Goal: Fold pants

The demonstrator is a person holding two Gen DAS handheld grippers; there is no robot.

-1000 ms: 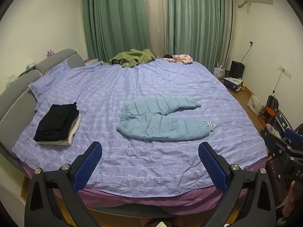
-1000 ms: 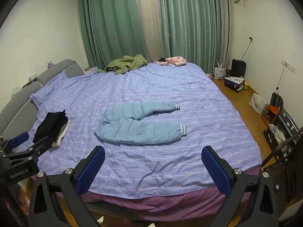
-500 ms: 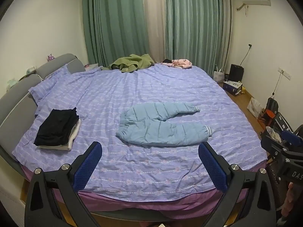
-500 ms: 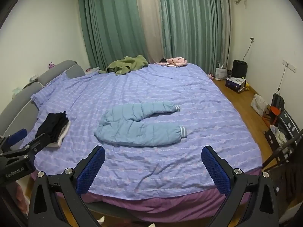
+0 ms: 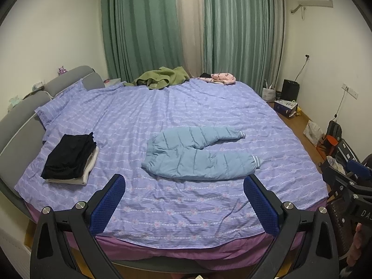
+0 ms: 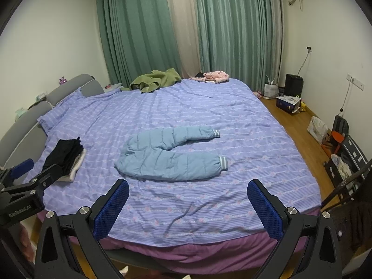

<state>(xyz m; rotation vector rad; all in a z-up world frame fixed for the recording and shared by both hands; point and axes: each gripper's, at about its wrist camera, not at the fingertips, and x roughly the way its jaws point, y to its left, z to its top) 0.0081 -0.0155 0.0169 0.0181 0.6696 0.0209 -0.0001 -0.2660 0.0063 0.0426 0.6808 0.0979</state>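
Light blue padded pants point(image 5: 197, 155) lie spread on the purple bedspread point(image 5: 186, 107), waist to the left, both legs pointing right and splayed apart; they also show in the right wrist view point(image 6: 169, 155). My left gripper point(image 5: 183, 195) is open and empty, hovering over the bed's near edge, well short of the pants. My right gripper point(image 6: 188, 197) is open and empty too, at a similar distance in front of the pants.
A folded black-and-white clothes stack point(image 5: 72, 155) sits at the bed's left. A green garment point(image 5: 160, 80) and a pink garment point(image 5: 219, 78) lie at the far edge. Grey headboard point(image 5: 21, 121) on the left. Boxes and bags point(image 6: 288, 102) stand on the wooden floor, right.
Both grippers have drawn back and risen slightly, so the bed and pants sit a little lower and farther in view. Both stay open; the pants have not moved.
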